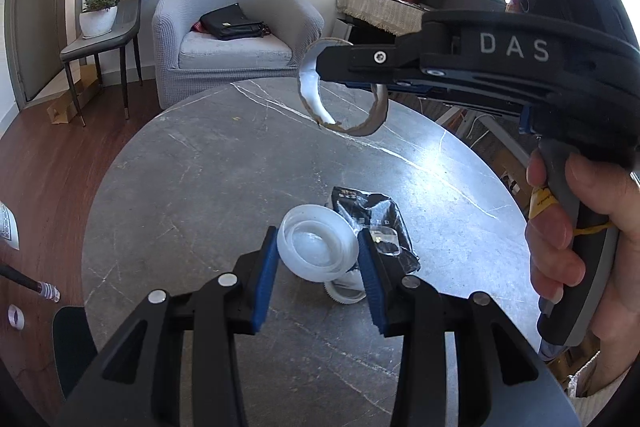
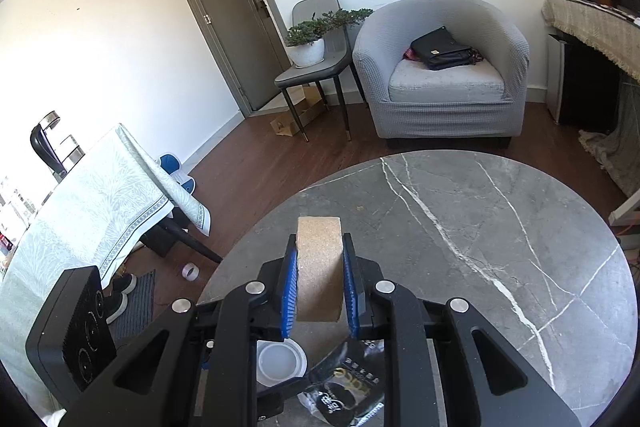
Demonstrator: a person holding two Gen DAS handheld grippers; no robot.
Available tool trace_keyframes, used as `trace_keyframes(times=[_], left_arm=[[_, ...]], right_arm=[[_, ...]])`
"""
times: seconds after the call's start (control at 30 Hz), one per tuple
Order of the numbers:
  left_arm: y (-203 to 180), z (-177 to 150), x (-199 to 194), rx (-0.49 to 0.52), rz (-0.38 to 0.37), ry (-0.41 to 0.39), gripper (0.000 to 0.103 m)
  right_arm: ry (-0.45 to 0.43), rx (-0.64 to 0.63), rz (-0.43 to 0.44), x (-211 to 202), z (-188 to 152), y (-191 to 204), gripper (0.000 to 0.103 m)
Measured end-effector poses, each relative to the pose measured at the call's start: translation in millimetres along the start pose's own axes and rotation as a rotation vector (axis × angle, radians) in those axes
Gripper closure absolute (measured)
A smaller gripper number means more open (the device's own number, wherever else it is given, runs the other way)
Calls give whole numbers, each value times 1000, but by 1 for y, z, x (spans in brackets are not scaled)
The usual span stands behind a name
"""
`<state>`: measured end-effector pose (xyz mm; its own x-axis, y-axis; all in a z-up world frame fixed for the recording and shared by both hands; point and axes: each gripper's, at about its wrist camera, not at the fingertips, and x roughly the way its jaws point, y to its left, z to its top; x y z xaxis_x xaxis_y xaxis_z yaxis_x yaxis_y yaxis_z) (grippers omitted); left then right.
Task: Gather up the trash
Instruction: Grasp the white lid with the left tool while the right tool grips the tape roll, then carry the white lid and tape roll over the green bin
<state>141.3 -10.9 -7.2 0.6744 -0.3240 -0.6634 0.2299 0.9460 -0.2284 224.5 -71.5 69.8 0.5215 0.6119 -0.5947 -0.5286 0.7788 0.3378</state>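
1. Left gripper (image 1: 318, 265): clamps white lid (image 1: 318, 251), lifted off counter (image 1: 180, 187).
2. Wrapper (image 1: 380, 227): on counter just beyond, uncollected.
3. Right gripper (image 2: 320, 281): holds tape core (image 2: 319, 263) aloft.
4. Step: carrying; next, a bin, none visible.

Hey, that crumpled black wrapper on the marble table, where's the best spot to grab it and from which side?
Probably the raised crumpled ridge of the black wrapper, from above on its far side. It lies flat, and the white plastic lid in the left gripper crowds its near edge.
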Motion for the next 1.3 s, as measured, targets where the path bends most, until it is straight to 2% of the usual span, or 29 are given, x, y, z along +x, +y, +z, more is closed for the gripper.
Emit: trace_keyframes(times=[0.13, 0.8, 1.17, 1.3], left_arm=[[18, -6, -14, -38, 4, -10, 61], [115, -63, -89, -167, 122, 14, 61], [190, -97, -85, -212, 245, 136, 61], [216, -116, -79, -249, 258, 196, 61]], right_arm=[[10, -6, 17, 7, -2, 14, 83], [89, -103, 107, 60, -23, 117, 83], [150, -165, 152, 111, -31, 181, 83], [188, -183, 156, 133, -38, 202, 83]])
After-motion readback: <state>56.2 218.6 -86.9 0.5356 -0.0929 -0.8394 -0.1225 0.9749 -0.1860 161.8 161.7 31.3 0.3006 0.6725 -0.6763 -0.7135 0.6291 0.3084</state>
